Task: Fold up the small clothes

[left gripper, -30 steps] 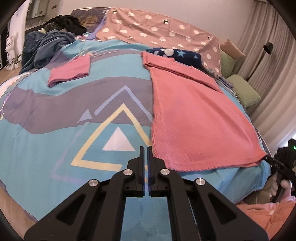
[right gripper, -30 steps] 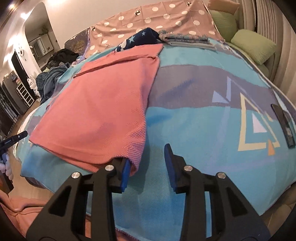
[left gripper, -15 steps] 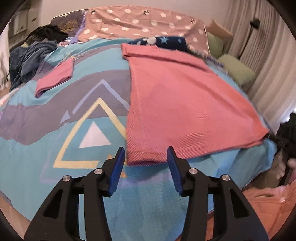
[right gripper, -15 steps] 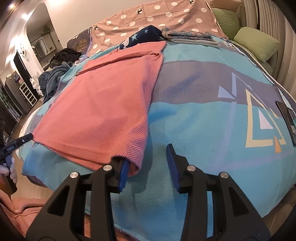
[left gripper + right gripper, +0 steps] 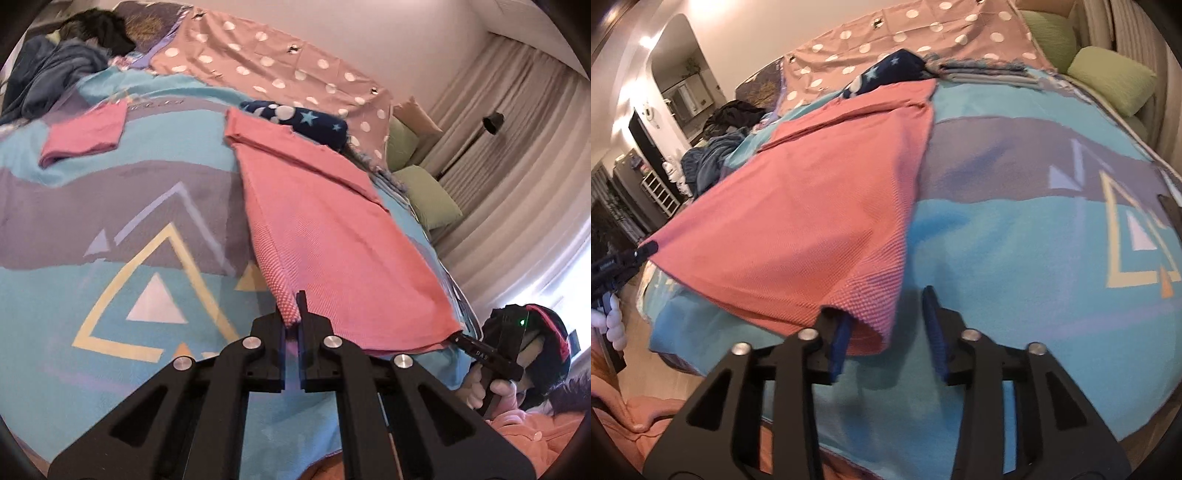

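A large pink cloth (image 5: 332, 229) lies spread flat on the turquoise patterned bedspread (image 5: 110, 206). My left gripper (image 5: 293, 314) is shut on its near left corner, which is raised a little off the bed. In the right wrist view the same pink cloth (image 5: 820, 192) reaches my right gripper (image 5: 886, 332), which is open. The near right corner drapes over the left finger's blue pad (image 5: 840, 339), and the right finger stands clear of the fabric. A small folded pink cloth (image 5: 85, 133) rests at the far left of the bed.
A navy star-print cloth (image 5: 306, 122) and a dotted pink sheet (image 5: 277, 66) lie beyond the cloth. Green pillows (image 5: 428, 195) sit by the curtains. Dark clothes (image 5: 55, 74) are piled at the far left. A flat black object (image 5: 1171, 206) lies at the bed's right edge.
My left gripper opened, moved up to the cloth's near left corner, then shut on it and raised it slightly. My right gripper stayed open at the other corner.
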